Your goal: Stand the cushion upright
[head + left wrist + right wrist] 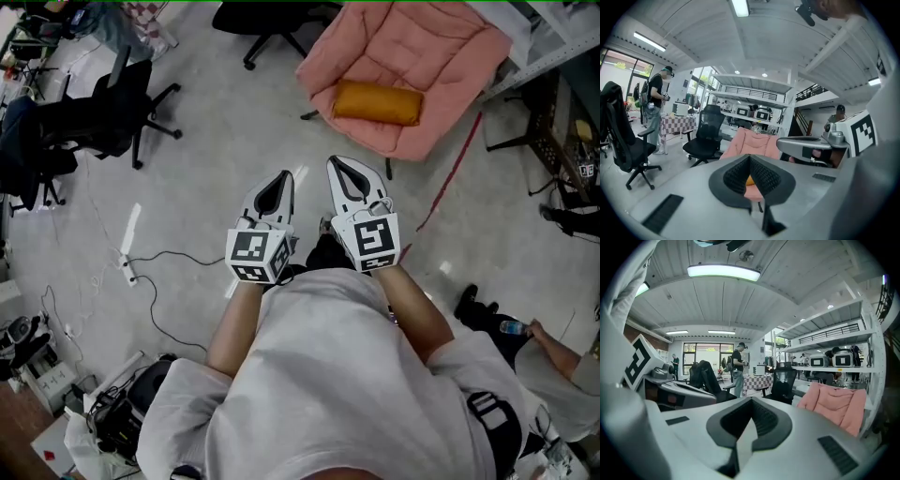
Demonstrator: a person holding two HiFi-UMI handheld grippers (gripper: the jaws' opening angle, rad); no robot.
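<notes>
The cushion (378, 102) looks like soft, matt mustard cloth with a smooth skin. Beneath it, the pink chair (412, 47) is matt quilted fabric in puffy stitched panels. The floor (206, 178) in front of the pink chair is smooth grey concrete with a faint sheen. The left hand-held gripper (285, 175) and right hand-held gripper (336, 162) have matt pale plastic shells. Their pads (736, 176) are black, ribbed and rubbery.

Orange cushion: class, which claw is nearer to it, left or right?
Right. In the head view the right claw lies below the orange cushion, apart from it; the left claw lies farther off, lower left.
</notes>
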